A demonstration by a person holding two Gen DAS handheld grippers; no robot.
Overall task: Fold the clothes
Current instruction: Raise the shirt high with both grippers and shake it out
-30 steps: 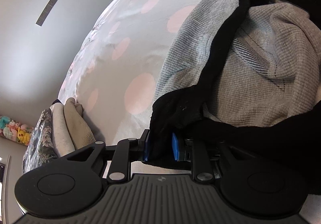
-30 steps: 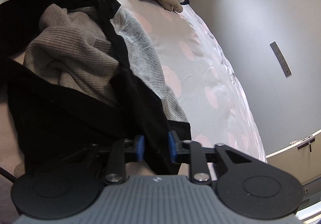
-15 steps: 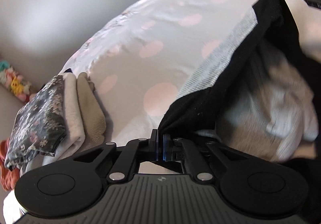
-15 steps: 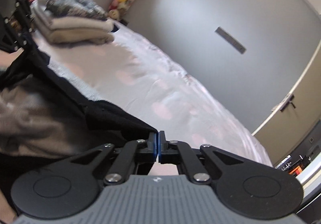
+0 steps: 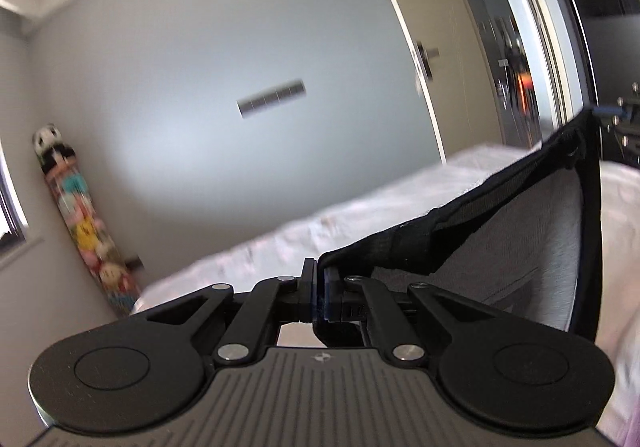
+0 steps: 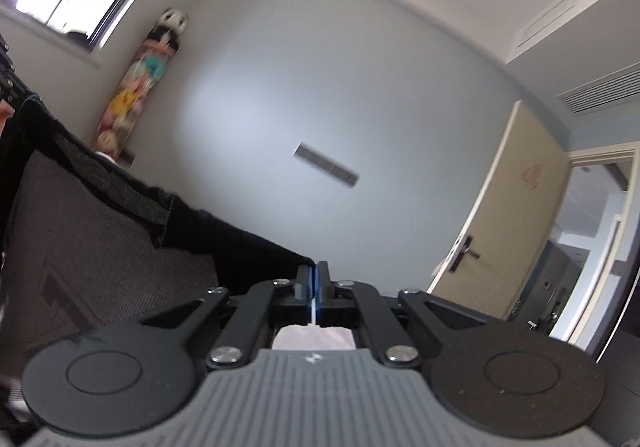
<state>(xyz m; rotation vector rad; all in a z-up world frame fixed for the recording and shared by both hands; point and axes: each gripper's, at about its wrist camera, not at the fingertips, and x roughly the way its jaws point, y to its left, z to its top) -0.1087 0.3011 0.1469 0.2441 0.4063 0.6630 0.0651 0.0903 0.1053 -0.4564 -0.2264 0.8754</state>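
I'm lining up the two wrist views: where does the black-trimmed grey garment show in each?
Left wrist view: the garment fills the right side, its black edge running from the left hand-held gripper up to the right edge.
Right wrist view: the garment fills the left side, its edge ending in the right hand-held gripper.
Shared landmark: the dark wall strip.

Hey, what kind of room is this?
Most likely a bedroom in a home: a bed with pale bedding, a column of stuffed toys in the corner, and a door standing open.
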